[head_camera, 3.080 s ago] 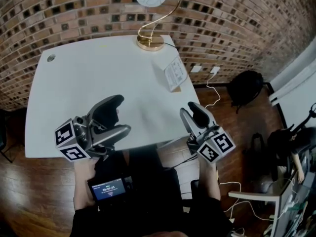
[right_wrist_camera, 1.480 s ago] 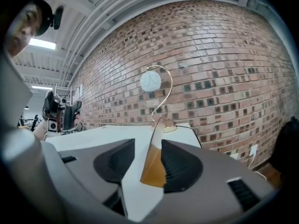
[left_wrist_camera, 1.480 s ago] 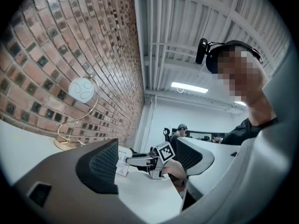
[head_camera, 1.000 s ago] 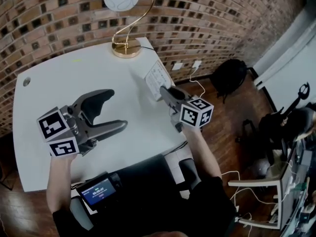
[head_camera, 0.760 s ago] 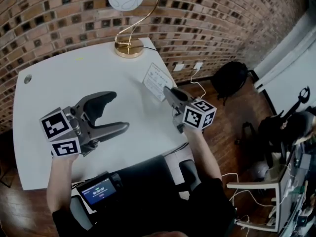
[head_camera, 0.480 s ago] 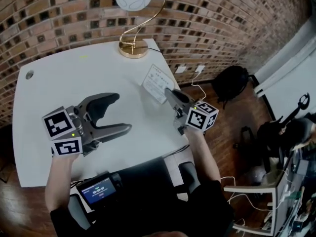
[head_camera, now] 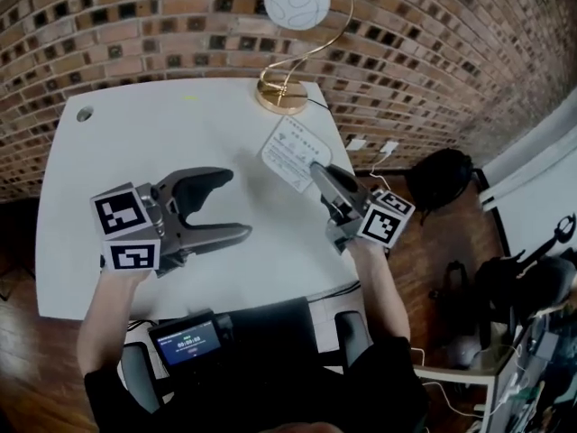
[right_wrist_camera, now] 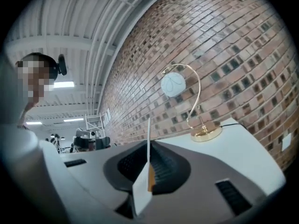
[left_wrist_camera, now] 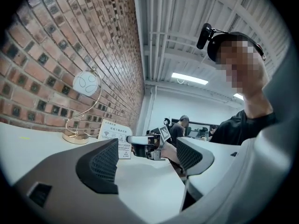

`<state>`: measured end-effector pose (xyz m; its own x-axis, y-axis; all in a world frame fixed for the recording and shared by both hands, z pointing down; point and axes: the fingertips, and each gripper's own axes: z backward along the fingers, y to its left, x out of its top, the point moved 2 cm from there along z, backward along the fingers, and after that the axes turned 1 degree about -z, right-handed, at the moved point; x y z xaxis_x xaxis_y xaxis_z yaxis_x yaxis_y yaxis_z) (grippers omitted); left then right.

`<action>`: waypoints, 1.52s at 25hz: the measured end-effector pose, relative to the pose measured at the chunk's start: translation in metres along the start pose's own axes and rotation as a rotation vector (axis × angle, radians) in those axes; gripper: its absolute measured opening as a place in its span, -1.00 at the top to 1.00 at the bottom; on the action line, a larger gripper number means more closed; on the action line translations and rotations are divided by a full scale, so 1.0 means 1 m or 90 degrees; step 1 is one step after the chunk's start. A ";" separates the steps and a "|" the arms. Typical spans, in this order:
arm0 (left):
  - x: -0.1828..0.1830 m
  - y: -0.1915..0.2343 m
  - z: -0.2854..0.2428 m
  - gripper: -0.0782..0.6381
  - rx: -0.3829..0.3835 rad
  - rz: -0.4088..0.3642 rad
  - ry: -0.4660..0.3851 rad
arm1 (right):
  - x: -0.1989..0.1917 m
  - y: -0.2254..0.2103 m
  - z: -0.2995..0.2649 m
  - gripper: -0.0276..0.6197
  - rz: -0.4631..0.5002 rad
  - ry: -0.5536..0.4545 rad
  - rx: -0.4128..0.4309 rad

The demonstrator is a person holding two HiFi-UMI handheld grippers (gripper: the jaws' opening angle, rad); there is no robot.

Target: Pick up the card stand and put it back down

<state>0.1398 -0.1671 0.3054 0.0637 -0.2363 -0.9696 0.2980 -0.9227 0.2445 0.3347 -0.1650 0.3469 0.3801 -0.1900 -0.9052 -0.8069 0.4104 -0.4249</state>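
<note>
The card stand (head_camera: 296, 152), a white printed sign, hangs tilted near the table's right edge and seems lifted a little off it. My right gripper (head_camera: 317, 171) is shut on its near edge; the jaws have just been closing with the card between them. In the right gripper view the card stand (right_wrist_camera: 147, 164) shows edge-on, pinched between the dark pads. My left gripper (head_camera: 233, 204) hovers over the table's middle, open and empty. The left gripper view shows the card stand (left_wrist_camera: 117, 142) with the right gripper (left_wrist_camera: 144, 146) on it, framed by the left gripper (left_wrist_camera: 147, 155).
A gold lamp (head_camera: 283, 94) with a white globe stands at the back of the white table (head_camera: 126, 152), close behind the card. A cable hole (head_camera: 85, 114) is at the back left. Brick wall behind. A black bag (head_camera: 442, 174) lies on the floor at right.
My right gripper went from the table's front edge forward to the card stand and closed on it; the card now hangs tilted. The left gripper stayed open and barely shifted.
</note>
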 end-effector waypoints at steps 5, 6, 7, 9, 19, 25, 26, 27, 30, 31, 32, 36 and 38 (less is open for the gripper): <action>0.008 0.010 0.023 -0.30 0.022 0.013 -0.025 | 0.017 0.021 -0.032 0.83 0.010 -0.008 0.066; 0.009 0.012 0.027 -0.30 0.026 0.012 -0.028 | 0.021 0.025 -0.037 0.83 0.014 -0.008 0.077; 0.010 0.014 0.032 -0.30 0.030 0.012 -0.031 | 0.026 0.029 -0.042 0.83 0.023 -0.006 0.087; 0.012 0.017 0.041 -0.30 0.040 0.010 -0.033 | 0.036 0.038 -0.053 0.83 0.045 -0.003 0.106; 0.024 0.041 0.085 -0.30 0.076 0.016 -0.064 | 0.055 0.052 -0.117 0.83 0.071 0.026 0.184; 0.028 0.068 0.110 -0.30 0.118 0.007 -0.051 | 0.056 0.048 -0.155 0.83 0.055 0.035 0.230; 0.029 0.073 0.113 -0.30 0.122 0.006 -0.057 | 0.056 0.047 -0.162 0.83 0.056 0.040 0.235; 0.031 0.077 0.116 -0.30 0.123 0.006 -0.066 | 0.056 0.046 -0.168 0.83 0.060 0.045 0.238; 0.036 0.087 0.119 -0.30 0.121 0.010 -0.097 | 0.052 0.042 -0.186 0.83 0.053 0.061 0.247; 0.037 0.090 0.119 -0.30 0.120 0.012 -0.107 | 0.051 0.041 -0.192 0.83 0.049 0.065 0.251; 0.038 0.094 0.118 -0.30 0.120 0.014 -0.116 | 0.049 0.039 -0.197 0.83 0.044 0.069 0.256; 0.040 0.105 0.116 -0.30 0.115 0.022 -0.143 | 0.047 0.036 -0.214 0.83 0.045 0.075 0.270; 0.039 0.109 0.115 -0.30 0.116 0.024 -0.149 | 0.050 0.038 -0.220 0.83 0.065 0.076 0.275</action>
<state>0.0651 -0.3120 0.2958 -0.1554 -0.3157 -0.9360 0.1229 -0.9464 0.2988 0.2234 -0.3554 0.2851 0.2334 -0.2194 -0.9473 -0.5651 0.7622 -0.3158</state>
